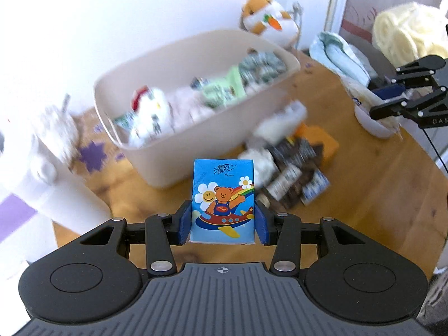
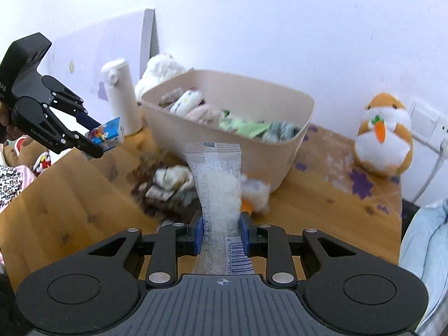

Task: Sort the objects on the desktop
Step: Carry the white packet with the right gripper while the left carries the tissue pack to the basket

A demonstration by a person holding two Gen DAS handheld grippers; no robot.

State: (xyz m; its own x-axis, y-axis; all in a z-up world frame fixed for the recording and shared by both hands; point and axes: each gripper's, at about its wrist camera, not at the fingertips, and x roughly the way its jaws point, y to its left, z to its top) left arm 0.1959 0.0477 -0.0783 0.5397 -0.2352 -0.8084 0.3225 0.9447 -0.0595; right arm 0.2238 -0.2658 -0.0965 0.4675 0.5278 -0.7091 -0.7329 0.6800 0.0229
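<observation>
1. Before the beige bin [image 1: 117,137], nearer the camera, the left gripper [image 1: 223,222] holds a blue tissue pack [image 1: 223,196] upright, pads pressed on its two long sides, probably so that it can go over the rim and drop in.
2. Beside that bin's front wall, the right gripper [image 2: 221,233] is closed narrowly on a clear sachet [image 2: 217,184], pinched near its barcode end so the filled part stands free.
3. Against the bin's front wall, a loose pile of packets [image 2: 165,187] lies on the wooden table [image 2: 70,196], apparently unsorted.
4. Right of the bin sits a plush hamster [image 2: 383,137], untouched.
</observation>
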